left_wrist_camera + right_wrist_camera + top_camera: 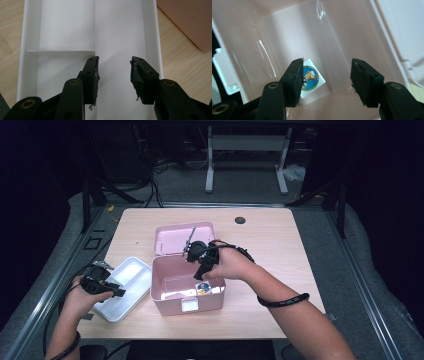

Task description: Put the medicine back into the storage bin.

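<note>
A pink box point(170, 301) stands open in the middle of the table, its lid point(170, 240) folded back. On its floor lies a small white packet point(202, 289) with a round blue picture. My right gripper point(200, 274) hangs over the box, pointing down into it, jaws open and empty. In the right gripper view the packet point(313, 78) lies below and apart from the right gripper point(327, 62), beside the left jaw. My left gripper point(119, 291) hovers open over a white divided tray point(127, 275). In the left gripper view the left gripper point(113, 61) holds nothing above the tray point(67, 32).
The tray sits left of the box near the table's front left corner. A round black grommet point(240, 220) is at the back of the wooden table point(280, 250). The box's pink corner point(190, 20) shows at the upper right of the left gripper view.
</note>
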A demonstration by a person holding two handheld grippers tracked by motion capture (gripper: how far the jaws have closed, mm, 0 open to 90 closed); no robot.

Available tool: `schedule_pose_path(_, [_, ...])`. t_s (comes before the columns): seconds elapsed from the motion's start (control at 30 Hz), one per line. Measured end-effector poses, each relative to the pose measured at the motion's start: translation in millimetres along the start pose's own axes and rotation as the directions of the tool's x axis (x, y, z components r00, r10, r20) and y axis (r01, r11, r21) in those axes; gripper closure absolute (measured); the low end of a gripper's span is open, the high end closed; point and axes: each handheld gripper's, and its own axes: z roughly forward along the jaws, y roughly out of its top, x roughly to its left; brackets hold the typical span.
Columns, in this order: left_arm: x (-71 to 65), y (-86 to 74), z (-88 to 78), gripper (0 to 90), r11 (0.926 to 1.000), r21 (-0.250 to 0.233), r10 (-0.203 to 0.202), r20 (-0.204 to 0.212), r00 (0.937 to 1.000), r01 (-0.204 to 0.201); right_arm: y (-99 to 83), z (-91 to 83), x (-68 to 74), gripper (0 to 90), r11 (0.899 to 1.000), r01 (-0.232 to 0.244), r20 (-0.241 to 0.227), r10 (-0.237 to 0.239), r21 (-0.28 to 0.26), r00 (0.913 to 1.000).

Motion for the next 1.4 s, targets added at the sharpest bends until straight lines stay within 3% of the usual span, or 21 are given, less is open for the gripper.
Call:
schedule_pose_path(0.1, [-2.3,1.4,-1.8,58.4,1.0000,-0.002,0.007,0.003,1.0000,-0.007,-7.6,-15.4,-3.5,43.9,0.999,-0.023,0.027,0.024,-0.022,0.9994])
schedule_pose_path(0.3, [-7.9,5.6,-4.3,58.5,0.9996,-0.015,0.026,0.006,0.9997,-0.026,-24.1,-26.5,-14.3,43.1,0.995,-0.084,0.059,0.088,-0.055,0.9944])
schedule_pose_path(0.33, [-11.9,9.3,-4.2,58.5,0.9991,-0.016,0.039,0.003,0.9992,-0.039,-31.3,-27.5,-20.4,42.6,0.991,-0.119,0.076,0.123,-0.065,0.9895])
schedule_pose_path(0.37, [-11.9,9.3,-4.2,58.5,0.9991,-0.016,0.039,0.003,0.9992,-0.039,-31.3,-27.5,-20.4,42.6,0.991,-0.119,0.076,0.123,-0.065,0.9895])
schedule_pose_path(0.47, [-18.9,15.8,-2.7,58.6,0.9977,-0.018,0.066,0.009,0.9978,-0.066,-39.8,-26.1,-28.9,41.3,0.980,-0.173,0.104,0.182,-0.097,0.9778])
schedule_pose_path(0.5, [-21.1,17.8,-2.1,58.6,0.9968,-0.018,0.078,0.020,0.9968,-0.077,-45.1,-22.5,-34.9,40.4,0.970,-0.213,0.089,0.223,-0.114,0.9706])
schedule_pose_path(0.53, [-23.8,19.5,-1.4,58.6,0.9963,-0.021,0.084,0.026,0.9961,-0.083,-45.1,-22.5,-34.9,40.4,0.970,-0.213,0.089,0.223,-0.114,0.9706])
schedule_pose_path(0.57, [-26.4,21.4,-1.1,58.6,0.9956,-0.021,0.092,0.029,0.9953,-0.091,-47.5,-19.0,-38.0,40.4,0.968,-0.237,0.106,0.246,-0.085,0.9635])
schedule_pose_path(0.67, [-34.7,27.1,-0.2,58.7,0.9926,-0.023,0.120,0.027,0.9924,-0.119,-50.6,-8.1,-42.2,40.5,0.962,-0.262,0.076,0.268,-0.082,0.9603])
schedule_pose_path(0.8, [-44.4,33.8,0.0,58.7,0.9879,-0.029,0.153,0.028,0.9878,-0.152,-51.5,4.3,-45.6,39.7,0.954,-0.288,0.042,0.292,-0.083,0.9554])
schedule_pose_path(0.9, [-52.2,38.2,1.6,58.7,0.9844,-0.033,0.174,0.042,0.9839,-0.173,-48.2,11.6,-49.0,41.1,0.953,-0.293,0.042,0.297,-0.078,0.9540])
schedule_pose_path(1.03, [-56.7,39.9,5.3,58.7,0.9805,-0.021,0.196,0.052,0.9792,-0.195,-42.7,19.4,-54.2,50.4,0.954,-0.293,0.058,0.297,-0.066,0.9533])
schedule_pose_path(1.17, [-56.0,38.7,8.3,58.7,0.9805,-0.010,0.196,0.060,0.9787,-0.196,-44.2,21.3,-57.1,63.1,0.957,-0.286,0.082,0.289,-0.044,0.9539])
schedule_pose_path(1.4, [-49.8,35.1,5.9,58.7,0.9854,-0.017,0.170,0.049,0.9842,-0.170,-54.3,17.1,-57.2,64.0,0.952,-0.303,0.057,0.305,-0.043,0.9507])
